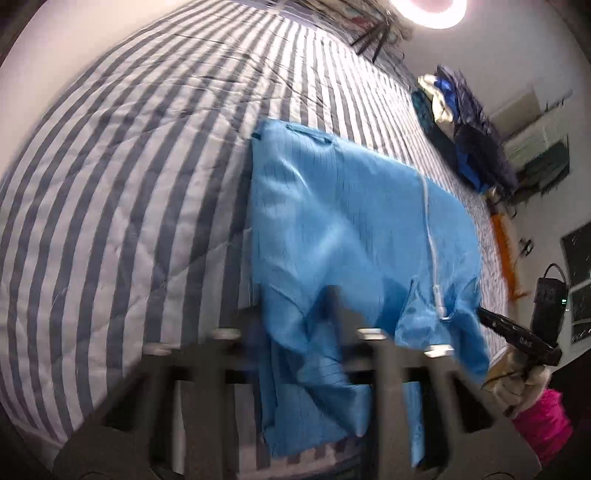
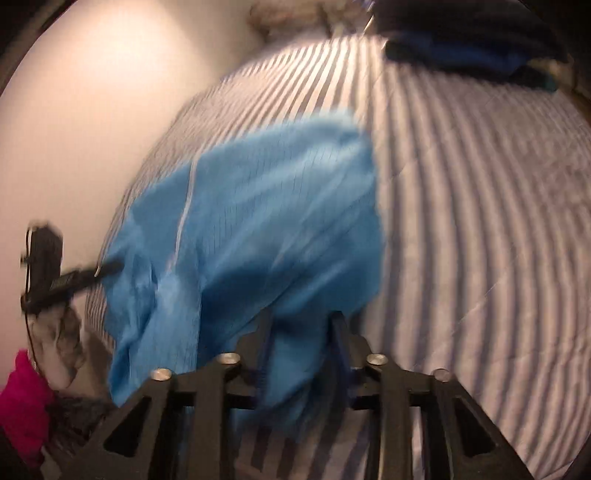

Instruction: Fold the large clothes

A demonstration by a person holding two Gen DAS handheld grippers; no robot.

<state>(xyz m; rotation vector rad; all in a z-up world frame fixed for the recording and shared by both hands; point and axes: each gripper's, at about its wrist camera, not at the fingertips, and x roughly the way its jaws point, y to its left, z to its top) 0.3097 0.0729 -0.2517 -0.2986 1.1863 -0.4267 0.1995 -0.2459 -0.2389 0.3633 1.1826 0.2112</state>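
A large blue garment (image 1: 351, 206) with a white zipper (image 1: 430, 229) lies spread on the striped bed cover (image 1: 129, 184). Its near edge is bunched between the fingers of my left gripper (image 1: 299, 314), which is shut on the cloth; a fold hangs down over the gripper. In the right wrist view the same garment (image 2: 266, 206) is gathered between the fingers of my right gripper (image 2: 301, 328), shut on it near the right corner. The other gripper's black tip shows at the cloth's far side in each view (image 1: 491, 317) (image 2: 107, 267). Both views are blurred.
A pile of dark blue and pale clothes (image 1: 465, 122) (image 2: 461, 48) sits on the bed beyond the garment. A person's pink sleeve (image 1: 543, 417) (image 2: 22, 398) is beside the bed edge. A pale wall (image 2: 92, 129) runs along one side, and a ring light (image 1: 428, 11) glows at the head.
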